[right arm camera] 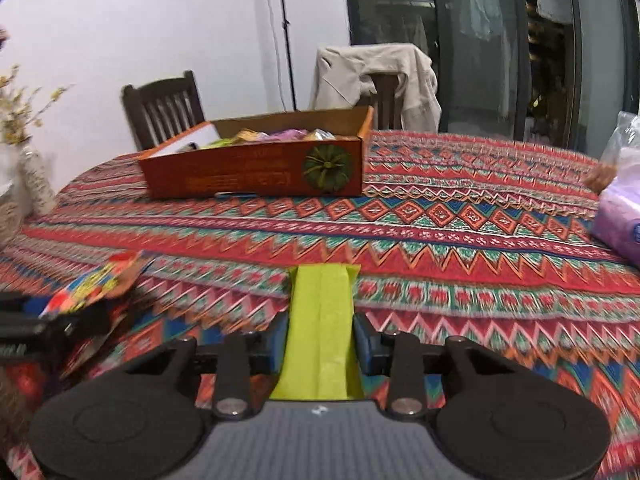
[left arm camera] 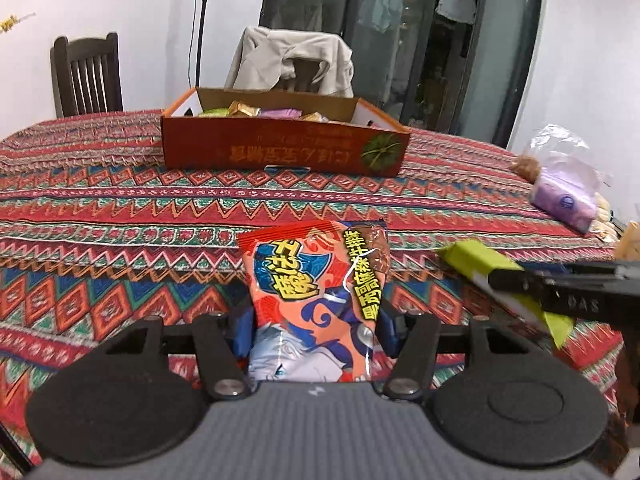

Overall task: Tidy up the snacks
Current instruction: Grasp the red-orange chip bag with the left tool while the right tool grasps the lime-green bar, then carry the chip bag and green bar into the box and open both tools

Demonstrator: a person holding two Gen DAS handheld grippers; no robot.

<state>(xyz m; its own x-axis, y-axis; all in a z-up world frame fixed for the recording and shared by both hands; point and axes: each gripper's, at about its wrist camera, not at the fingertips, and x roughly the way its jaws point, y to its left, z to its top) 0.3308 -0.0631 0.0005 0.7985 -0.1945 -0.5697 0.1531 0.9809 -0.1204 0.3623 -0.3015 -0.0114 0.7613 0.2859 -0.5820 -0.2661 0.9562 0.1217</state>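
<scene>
Across the whole width ahead of me spreads the patterned tablecloth (left arm camera: 120, 208), striped in red, green and blue zigzags, covering the table from my claws to the far chairs. At its far side sits the orange cardboard tray (left arm camera: 280, 148), long and shallow, with printed characters and a green round emblem on its near wall; several wrapped snacks in green, gold and purple lie inside it. Behind the tray stands a chair draped with a beige jacket (left arm camera: 292, 60), and to the left a bare dark wooden chair (left arm camera: 86, 76) against the white wall. Off to the right, at the table's edge, lies a purple tissue pack (left arm camera: 564, 200) with a clear plastic bag behind it. Nearer to me, my left gripper (left arm camera: 316, 328) is clamped on the red snack packet (left arm camera: 316, 288), which stands upright between my blue pads, its top pointing toward the tray, held above the cloth and well short of the tray. My right gripper (right arm camera: 320, 340) is closed around the lime-green snack bar (right arm camera: 320, 320), which sticks straight forward between the pads, also over the cloth on the near side of the tray.
</scene>
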